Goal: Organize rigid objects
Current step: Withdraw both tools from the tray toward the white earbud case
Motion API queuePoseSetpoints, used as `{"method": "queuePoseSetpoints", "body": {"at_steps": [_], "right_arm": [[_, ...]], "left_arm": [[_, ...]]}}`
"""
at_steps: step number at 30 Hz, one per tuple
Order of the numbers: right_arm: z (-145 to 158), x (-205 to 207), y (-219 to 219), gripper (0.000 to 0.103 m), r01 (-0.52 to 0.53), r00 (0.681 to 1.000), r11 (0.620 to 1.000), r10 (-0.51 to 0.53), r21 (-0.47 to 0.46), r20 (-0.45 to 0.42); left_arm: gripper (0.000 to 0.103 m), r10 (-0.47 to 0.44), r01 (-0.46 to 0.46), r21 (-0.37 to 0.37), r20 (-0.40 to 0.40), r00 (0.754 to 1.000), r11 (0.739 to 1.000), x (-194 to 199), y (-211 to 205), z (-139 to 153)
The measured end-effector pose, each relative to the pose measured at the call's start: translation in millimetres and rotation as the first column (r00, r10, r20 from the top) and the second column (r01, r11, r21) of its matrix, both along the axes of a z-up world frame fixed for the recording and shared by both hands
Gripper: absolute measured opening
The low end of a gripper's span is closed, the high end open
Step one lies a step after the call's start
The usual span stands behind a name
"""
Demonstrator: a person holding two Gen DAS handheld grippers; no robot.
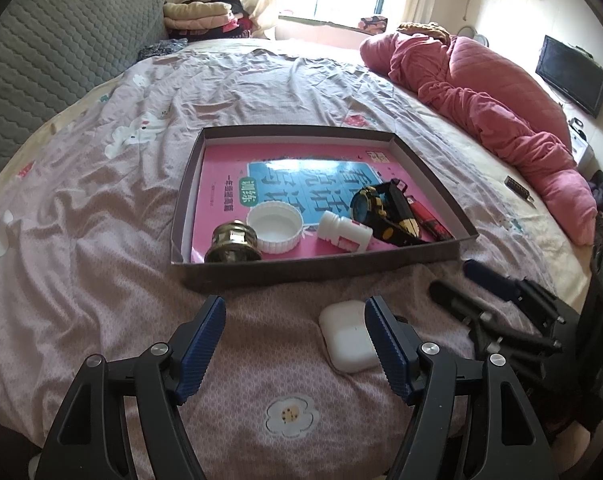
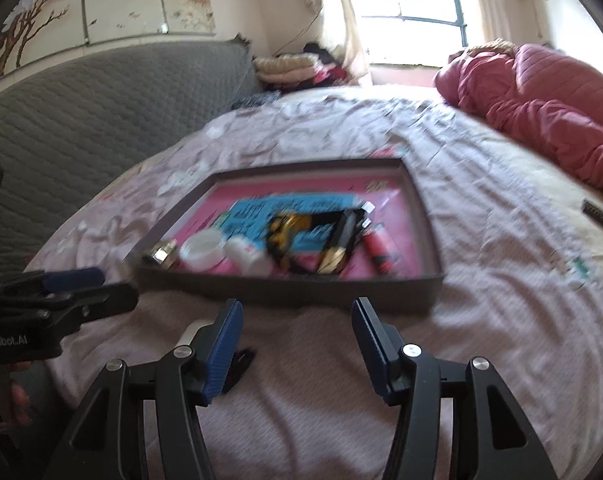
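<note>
While the white earbud case (image 1: 347, 336) lies on the bedsheet (image 1: 101, 240) just short of the shallow box (image 1: 321, 270), your left gripper (image 1: 295, 344) stands wide open around it, one pad beside its right edge, gripping nothing. Your right gripper (image 2: 297, 344) is partly open and empty. Inside the box lie a white bottle (image 1: 343, 234), cap (image 1: 275, 228) and watch (image 1: 381, 208).
</note>
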State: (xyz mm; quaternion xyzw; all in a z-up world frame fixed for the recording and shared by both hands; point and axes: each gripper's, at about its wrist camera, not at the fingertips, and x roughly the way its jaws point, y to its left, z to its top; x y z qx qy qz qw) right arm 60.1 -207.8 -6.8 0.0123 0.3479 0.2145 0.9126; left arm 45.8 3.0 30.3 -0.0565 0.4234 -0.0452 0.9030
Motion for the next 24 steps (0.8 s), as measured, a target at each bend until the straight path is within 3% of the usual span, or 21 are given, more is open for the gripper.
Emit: {"method": "queuePoseSetpoints", "body": {"at_steps": [10,24], "right_arm": [[-17.6,-3.4,24.4,0.056,-0.064,0.995,0.997,0.062,-0.036,-0.075],[-30.3,6.8,26.0,0.056,-0.029,0.994,0.998,0.023,-0.061,-0.103]], "left_arm": [[0.074,0.001,0.000,0.007,-0.028,1.000,1.000,-8.7,3.3,-7.9],[0.074,-0.027,0.027,0.001,-0.068,0.997,1.000,-8.7,-3.8,-22.6]]}}
